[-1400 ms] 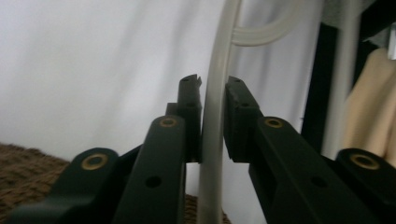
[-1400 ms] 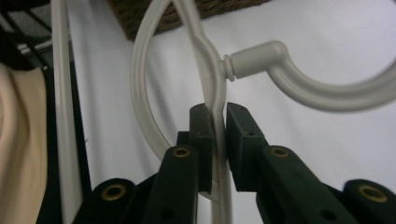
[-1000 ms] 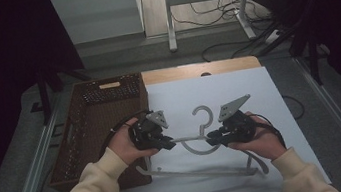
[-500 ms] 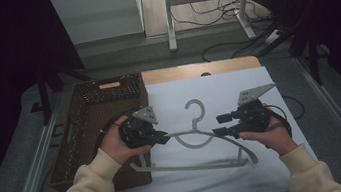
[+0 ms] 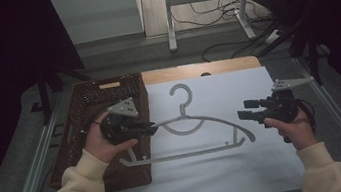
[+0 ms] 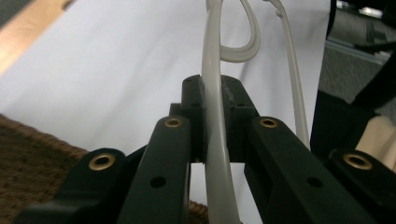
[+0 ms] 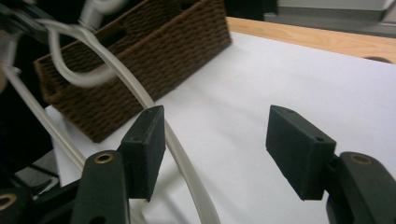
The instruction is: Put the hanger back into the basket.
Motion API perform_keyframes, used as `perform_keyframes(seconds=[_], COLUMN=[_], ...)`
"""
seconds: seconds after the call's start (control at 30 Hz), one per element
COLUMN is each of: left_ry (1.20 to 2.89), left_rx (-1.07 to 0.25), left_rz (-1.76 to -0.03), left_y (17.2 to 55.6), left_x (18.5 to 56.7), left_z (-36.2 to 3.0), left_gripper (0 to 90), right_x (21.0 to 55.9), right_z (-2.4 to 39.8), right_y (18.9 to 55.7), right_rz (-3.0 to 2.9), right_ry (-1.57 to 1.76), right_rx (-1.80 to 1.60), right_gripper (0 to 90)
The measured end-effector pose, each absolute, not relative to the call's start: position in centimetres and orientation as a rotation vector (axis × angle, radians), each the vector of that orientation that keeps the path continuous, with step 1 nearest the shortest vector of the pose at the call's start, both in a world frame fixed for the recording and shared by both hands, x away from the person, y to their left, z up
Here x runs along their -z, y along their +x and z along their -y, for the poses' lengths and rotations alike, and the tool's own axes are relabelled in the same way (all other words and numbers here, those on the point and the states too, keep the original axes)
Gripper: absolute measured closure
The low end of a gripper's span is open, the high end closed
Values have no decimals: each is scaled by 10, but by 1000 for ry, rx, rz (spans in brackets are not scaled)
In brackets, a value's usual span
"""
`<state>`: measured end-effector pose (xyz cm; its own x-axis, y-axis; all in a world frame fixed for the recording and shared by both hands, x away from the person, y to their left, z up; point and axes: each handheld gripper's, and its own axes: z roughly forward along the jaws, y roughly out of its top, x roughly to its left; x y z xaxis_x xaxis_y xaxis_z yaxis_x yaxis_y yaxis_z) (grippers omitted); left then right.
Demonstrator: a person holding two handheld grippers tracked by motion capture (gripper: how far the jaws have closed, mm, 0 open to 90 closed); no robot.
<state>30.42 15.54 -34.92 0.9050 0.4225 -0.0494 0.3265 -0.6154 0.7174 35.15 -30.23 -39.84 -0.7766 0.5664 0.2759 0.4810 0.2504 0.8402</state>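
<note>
**A:** White surface (image 5: 209, 171) fills the lower middle of the high view, dark floor all round, cables at the top. So where's the hanger (image 5: 190, 123) sitting right now?

**B:** Centre of the frame, long axis running left to right, hook pointing up toward the far edge. The left gripper (image 5: 150, 128) has its fingers clamped on the hanger's left shoulder. In the left gripper view you can see the pale arm (image 6: 215, 140) pinched tight between the pads.

**A:** And the right one?

**B:** The right gripper (image 5: 244, 111) has just been opening. Its fingers (image 7: 145, 149) stand apart, and the hanger arm runs past beside the left pad, nothing pressed. In the high view it sits just off the hanger's right tip, at mid right.

**A:** So it all hangs off the left hand.

**B:** Yep, I'd guess. The brown basket (image 5: 102, 93) is right behind that hand at the left, so that's the tight edge. Plenty of open white toward the upper right.
</note>
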Motion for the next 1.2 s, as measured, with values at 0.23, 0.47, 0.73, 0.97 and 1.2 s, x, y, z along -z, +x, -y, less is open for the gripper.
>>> perform_keyframes(seconds=[0.23,0.47,0.73,0.97,1.2], left_ry=[2220,2170,2125,2088,2059], left_rx=[-211,-255,-297,-345,-356], left_rz=[-591,-637,-685,-728,-775], left_y=[299,296,294,290,287], left_x=[339,333,331,327,327], left_z=[-173,-191,-209,-224,-245], left_gripper=[819,818,818,818,818], right_x=[412,422,430,439,445], right_z=[315,320,324,324,320], right_y=[354,356,354,353,353], right_rz=[-2383,-2389,-2407,-2431,-2460], right_ry=[1104,1155,1178,1199,1198], right_rx=[-1516,-1464,-1444,-1370,-1328], right_gripper=[333,316,304,291,285])
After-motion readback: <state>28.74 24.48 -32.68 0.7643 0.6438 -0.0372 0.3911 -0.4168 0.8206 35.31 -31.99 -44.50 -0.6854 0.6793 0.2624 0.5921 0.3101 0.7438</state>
